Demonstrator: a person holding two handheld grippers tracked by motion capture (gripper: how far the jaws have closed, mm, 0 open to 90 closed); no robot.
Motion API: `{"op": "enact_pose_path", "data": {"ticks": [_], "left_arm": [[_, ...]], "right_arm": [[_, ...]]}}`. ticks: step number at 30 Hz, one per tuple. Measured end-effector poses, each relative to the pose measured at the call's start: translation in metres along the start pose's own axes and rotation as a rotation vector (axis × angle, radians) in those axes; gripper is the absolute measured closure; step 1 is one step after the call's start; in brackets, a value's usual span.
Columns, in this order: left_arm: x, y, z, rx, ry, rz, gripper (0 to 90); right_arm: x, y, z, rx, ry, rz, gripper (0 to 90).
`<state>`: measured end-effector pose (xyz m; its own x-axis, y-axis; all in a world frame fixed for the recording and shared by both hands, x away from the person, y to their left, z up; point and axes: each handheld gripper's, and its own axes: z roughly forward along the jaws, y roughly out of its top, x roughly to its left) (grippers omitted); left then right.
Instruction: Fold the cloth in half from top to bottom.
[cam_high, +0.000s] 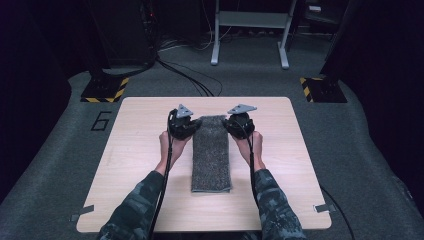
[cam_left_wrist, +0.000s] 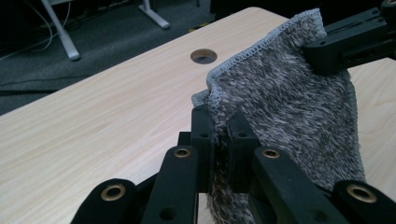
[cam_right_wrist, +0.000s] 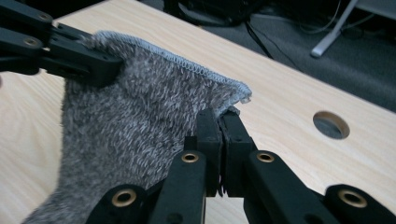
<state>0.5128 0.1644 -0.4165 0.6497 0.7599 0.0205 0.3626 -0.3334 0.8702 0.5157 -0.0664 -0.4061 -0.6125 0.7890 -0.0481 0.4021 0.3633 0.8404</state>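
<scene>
**High view: grey towel pinched at both far corners**

High view shows a grey towel (cam_high: 211, 155) lying as a long folded strip down the middle of the frame, on a pale wooden table (cam_high: 135, 165). Its near end lies flat toward the bottom of the picture; its far end sits between the two grippers.

At the left of that end, the left gripper (cam_high: 186, 127) has its jaws pressed together on one far corner. In the left gripper view the fabric (cam_left_wrist: 289, 116) is clamped between the black jaws at the lower centre and rises from the wood toward the upper right, where the other gripper's jaws (cam_left_wrist: 348, 42) bite the opposite corner.

The right gripper (cam_high: 235, 125) pinches that other corner just the same. In the right gripper view the stitched edge (cam_right_wrist: 187, 63) runs from its jaws at centre to the upper left.

A round hole (cam_right_wrist: 331, 124) in the tabletop sits at the right of that frame. Beyond the table, grey carpet (cam_high: 350, 130) and white desk legs (cam_high: 216, 47) fill the upper part of the high view.
</scene>
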Motion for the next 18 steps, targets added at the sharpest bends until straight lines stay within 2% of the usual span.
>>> {"op": "enact_pose_path", "data": {"ticks": [4, 8, 10, 13, 14, 17, 18], "left_arm": [[-0.008, -0.005, -0.008, -0.013, -0.011, 0.033, 83.7], [-0.015, -0.010, -0.013, -0.013, -0.023, 0.057, 83.6], [-0.019, -0.014, -0.015, -0.014, -0.037, 0.063, 83.5], [-0.025, -0.023, -0.018, -0.009, -0.051, 0.076, 83.4], [-0.027, -0.025, -0.018, -0.015, -0.052, 0.073, 83.4], [-0.029, -0.031, -0.019, -0.004, -0.062, 0.077, 83.2], [-0.031, -0.036, -0.019, -0.006, -0.061, 0.077, 83.0]], "right_arm": [[0.005, -0.002, -0.008, -0.021, 0.009, -0.020, 88.1], [0.011, -0.013, -0.014, -0.040, 0.025, -0.043, 87.9], [0.015, -0.018, -0.017, -0.045, 0.030, -0.039, 87.8], [0.019, -0.029, -0.022, -0.057, 0.039, -0.063, 87.8], [0.021, -0.033, -0.024, -0.059, 0.045, -0.045, 87.7], [0.022, -0.039, -0.026, -0.052, 0.051, -0.057, 87.6], [0.025, -0.046, -0.027, -0.051, 0.061, -0.055, 87.6]]}}
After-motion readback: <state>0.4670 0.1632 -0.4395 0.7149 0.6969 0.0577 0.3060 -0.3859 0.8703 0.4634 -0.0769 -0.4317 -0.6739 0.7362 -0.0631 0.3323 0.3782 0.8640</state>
